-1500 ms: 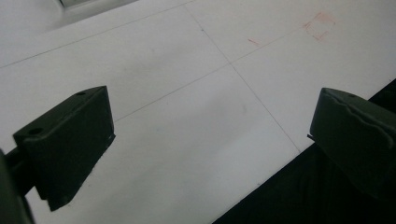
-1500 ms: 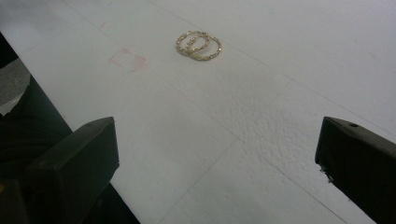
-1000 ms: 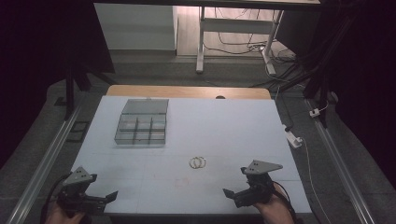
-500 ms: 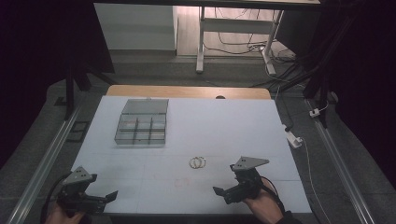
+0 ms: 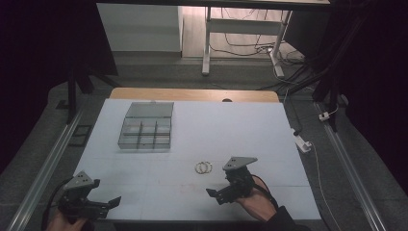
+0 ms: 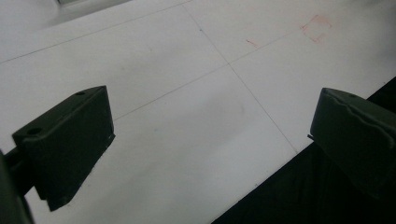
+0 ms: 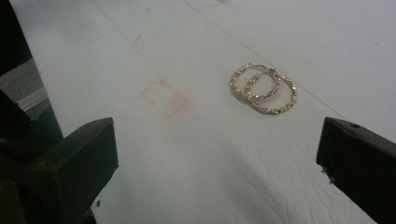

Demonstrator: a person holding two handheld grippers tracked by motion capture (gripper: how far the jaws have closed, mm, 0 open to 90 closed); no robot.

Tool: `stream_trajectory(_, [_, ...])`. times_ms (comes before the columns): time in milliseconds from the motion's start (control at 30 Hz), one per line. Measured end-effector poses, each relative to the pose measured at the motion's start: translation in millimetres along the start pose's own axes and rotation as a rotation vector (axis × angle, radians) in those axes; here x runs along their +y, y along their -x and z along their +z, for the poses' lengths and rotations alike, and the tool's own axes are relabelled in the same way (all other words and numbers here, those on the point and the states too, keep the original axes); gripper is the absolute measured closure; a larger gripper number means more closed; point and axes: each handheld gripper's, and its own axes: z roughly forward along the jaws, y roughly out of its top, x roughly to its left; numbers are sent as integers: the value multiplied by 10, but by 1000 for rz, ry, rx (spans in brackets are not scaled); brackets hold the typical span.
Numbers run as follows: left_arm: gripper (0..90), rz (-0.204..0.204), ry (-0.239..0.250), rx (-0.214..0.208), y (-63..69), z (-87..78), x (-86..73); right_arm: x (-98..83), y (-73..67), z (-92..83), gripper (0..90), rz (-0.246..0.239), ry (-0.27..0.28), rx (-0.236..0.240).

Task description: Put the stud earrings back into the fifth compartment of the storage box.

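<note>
right tongs [image 5: 217, 191] released, sliding in across the surface [image 5: 240, 125] toward the gold hoop earrings [image 7: 264, 87], likely pickup next; left tongs [image 5: 107, 204] released, staying idle at near edge.

A clear compartment box [image 5: 146, 131] sits on the white table [image 5: 240, 125].
</note>
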Motion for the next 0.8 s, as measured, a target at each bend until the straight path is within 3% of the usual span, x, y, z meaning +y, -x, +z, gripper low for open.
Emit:
stream_trajectory(467, [0,-2,2,-2,-4,-2,1,122,-6,344,0,-43,-41,2])
stream_trajectory(800, [0,-1,3,-3,-6,-4,-1,212,-19,623,15,-101,-93,51])
